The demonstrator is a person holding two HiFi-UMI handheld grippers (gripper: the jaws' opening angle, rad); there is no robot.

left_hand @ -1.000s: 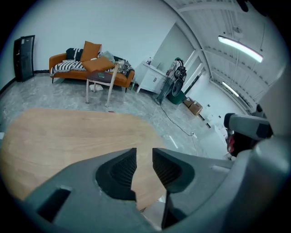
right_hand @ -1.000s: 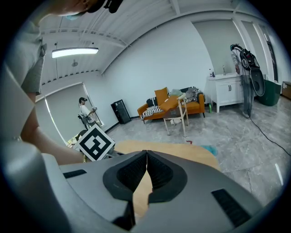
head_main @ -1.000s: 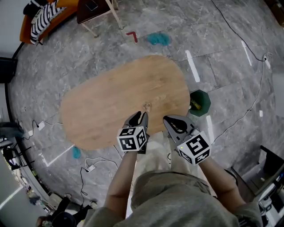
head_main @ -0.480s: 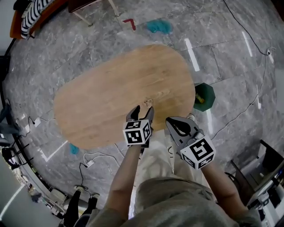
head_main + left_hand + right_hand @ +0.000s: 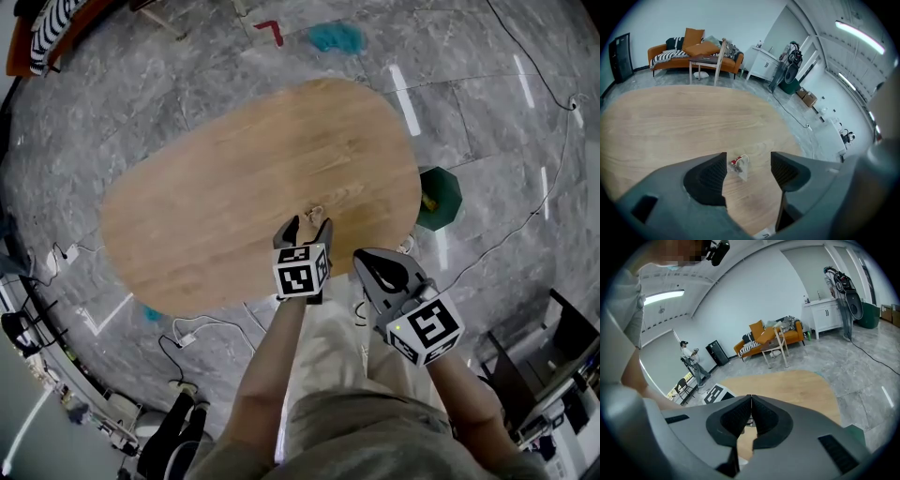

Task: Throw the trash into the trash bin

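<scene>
A big wooden table (image 5: 234, 178) with round ends stands on a grey stone floor (image 5: 141, 84). On the table, close to the near edge, lies the trash (image 5: 314, 215). It is a small clear wrapper with a bit of red on it. The left gripper (image 5: 306, 226) hangs right over that spot and points down at the table. Its jaws are wide apart and have just been opening. In the left gripper view the trash (image 5: 739, 165) shows in the gap between the two jaws, lying flat on the table (image 5: 670, 117). The dark pads (image 5: 708, 177) do not touch it, so the left gripper (image 5: 748, 161) holds nothing. The right gripper (image 5: 367, 262) is just beside the left one, off the edge of the table and over the person's legs. In the right gripper view its jaws are pressed together with nothing in between them (image 5: 751, 401). The green trash bin (image 5: 439, 199) sits on the floor by the right end of the table, well apart from the trash. Something yellow is inside it. Far back in the room stands an orange sofa (image 5: 693, 49) with cushions on it
</scene>
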